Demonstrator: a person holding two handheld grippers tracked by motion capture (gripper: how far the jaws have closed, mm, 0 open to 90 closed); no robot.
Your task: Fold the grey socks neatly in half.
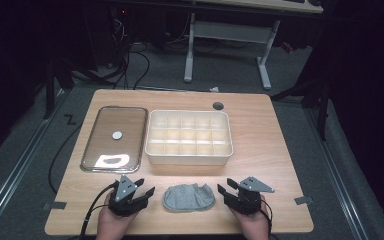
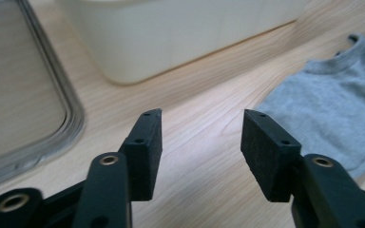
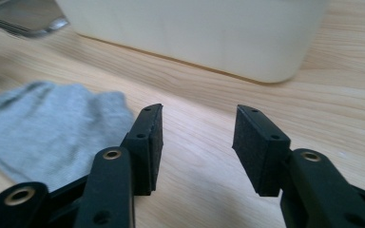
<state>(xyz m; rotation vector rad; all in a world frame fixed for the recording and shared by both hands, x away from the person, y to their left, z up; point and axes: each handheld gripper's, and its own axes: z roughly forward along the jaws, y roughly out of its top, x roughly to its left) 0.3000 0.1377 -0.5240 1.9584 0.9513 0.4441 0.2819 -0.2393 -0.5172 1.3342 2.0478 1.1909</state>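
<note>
On the wooden tabletop (image 1: 260,130), the biggest thing is the cream divided box (image 1: 188,136), its compartments bare as far as the high view shows, sitting mid-table. Just to its left lies the clear lid (image 1: 114,138), flat, with a small round white piece at its middle. Nearer the person, in front of the box and apart from it, lies the grey sock (image 1: 188,197), crumpled and flat, between the two hands.

Smallest come the tools. The left tongs (image 1: 141,190) rest just left of the sock, jaws spread with only bare wood between them. The right tongs (image 1: 228,188) sit just right of it, likewise agape and holding nothing; in the right gripper view the sock (image 3: 52,128) lies beside the left jaw, not between the pads.

My reading is that work has not yet got past the approach: both tools flank the sock, neither touching it. Next, one pair of tongs would need to slide inward and low, get a pad under or over a fold of cloth, and close on it. Soft fabric may slip, so a bunched edge is the better bite.
</note>
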